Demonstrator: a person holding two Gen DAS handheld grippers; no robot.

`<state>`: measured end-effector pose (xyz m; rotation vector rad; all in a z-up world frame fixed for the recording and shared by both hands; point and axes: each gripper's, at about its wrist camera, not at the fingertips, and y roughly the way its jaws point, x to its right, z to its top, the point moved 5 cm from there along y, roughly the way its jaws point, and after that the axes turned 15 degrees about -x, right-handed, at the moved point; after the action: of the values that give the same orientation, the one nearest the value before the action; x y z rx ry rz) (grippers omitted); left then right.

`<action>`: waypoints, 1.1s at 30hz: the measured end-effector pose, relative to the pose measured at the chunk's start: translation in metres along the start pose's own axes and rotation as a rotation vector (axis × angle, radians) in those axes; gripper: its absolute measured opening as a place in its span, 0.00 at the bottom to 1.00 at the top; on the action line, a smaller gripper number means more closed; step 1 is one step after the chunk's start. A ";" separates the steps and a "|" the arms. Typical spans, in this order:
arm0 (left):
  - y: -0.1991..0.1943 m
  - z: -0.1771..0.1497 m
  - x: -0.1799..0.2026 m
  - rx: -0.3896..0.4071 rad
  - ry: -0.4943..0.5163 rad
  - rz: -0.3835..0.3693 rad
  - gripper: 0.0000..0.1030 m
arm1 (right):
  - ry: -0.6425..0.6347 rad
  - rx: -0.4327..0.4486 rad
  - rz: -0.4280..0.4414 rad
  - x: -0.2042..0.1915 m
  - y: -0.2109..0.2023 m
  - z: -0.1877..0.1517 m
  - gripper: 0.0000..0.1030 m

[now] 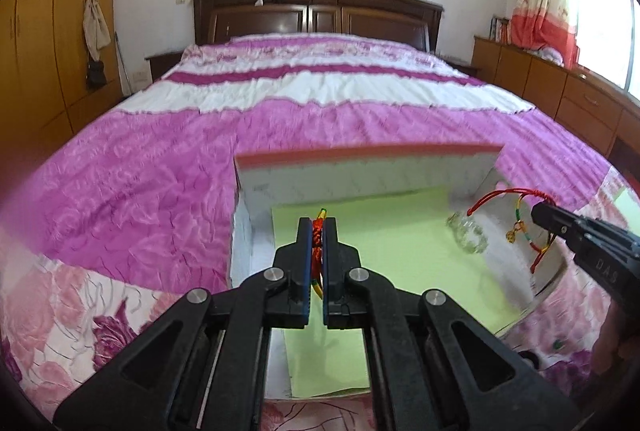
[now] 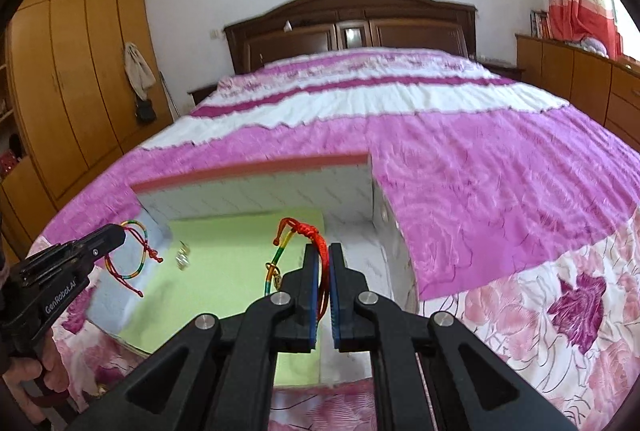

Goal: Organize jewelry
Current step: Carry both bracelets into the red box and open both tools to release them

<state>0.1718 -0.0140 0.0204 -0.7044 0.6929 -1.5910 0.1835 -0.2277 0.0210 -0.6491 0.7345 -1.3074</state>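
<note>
An open white box (image 1: 360, 171) with a pink rim and a light green lining (image 1: 384, 251) lies on the bed. My left gripper (image 1: 317, 227) is shut on a red and multicolour cord bracelet (image 1: 318, 235) over the box's left part; that bracelet also shows in the right wrist view (image 2: 138, 251). My right gripper (image 2: 323, 251) is shut on a second red and multicolour cord bracelet (image 2: 304, 231) with a small gold charm (image 2: 276, 277), held over the box. A clear glassy ring-shaped piece (image 1: 468, 237) shows blurred above the lining.
The bed has a pink, purple and white floral cover (image 1: 160, 171). A dark wooden headboard (image 1: 316, 7) stands at the far end. Wooden wardrobes (image 2: 72, 71) line the left, low cabinets (image 1: 560, 87) and a curtained window the right.
</note>
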 end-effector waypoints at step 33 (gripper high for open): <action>0.028 -0.014 0.004 -0.124 0.032 -0.006 0.21 | 0.023 -0.041 0.031 0.006 0.009 -0.014 0.33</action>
<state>0.1782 -0.0207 -0.0099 -0.7736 0.8193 -1.5781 0.1789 -0.2324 0.0048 -0.6541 0.7889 -1.2759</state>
